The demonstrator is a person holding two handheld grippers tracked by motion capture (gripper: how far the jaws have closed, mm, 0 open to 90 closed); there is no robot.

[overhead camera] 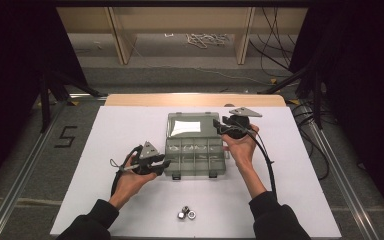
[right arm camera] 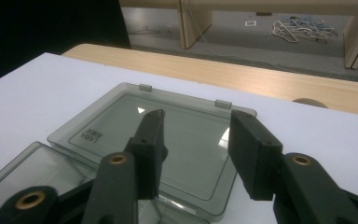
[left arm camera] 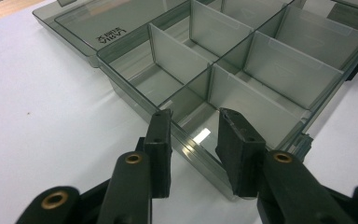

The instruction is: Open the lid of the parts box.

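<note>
I hold my left tongs [overhead camera: 166,164] at the near left corner of the smoky grey, see-through plastic compartment box [overhead camera: 196,155], which lies open in the middle of the white worktop [overhead camera: 120,130]. In the left gripper view the left tongs [left arm camera: 193,116] stand parted, with nothing between them, and the box's [left arm camera: 242,79] near wall runs across under the gap. One tip sits over the rim and the other over a near compartment; I cannot tell whether either touches the plastic. The compartments I see past the tips have bare floors.

My right tongs [overhead camera: 217,126] sit at the far right side of the box, where the flat grey see-through lid [overhead camera: 190,125] lies folded back on the worktop beyond the compartments. In the right gripper view the right tongs [right arm camera: 196,116] are also spread wide and grip nothing. They hang above the lid [right arm camera: 121,126], which has small printed lettering near one corner and two little clasp tabs on its far edge. A corner of the tray shows at the lower left of that view.

Three small shiny metal nuts [overhead camera: 186,214] lie bunched together on the worktop near its front edge, between my forearms and well apart from the box. A strip of pale wood [overhead camera: 195,100] shows beyond the white sheet.
</note>
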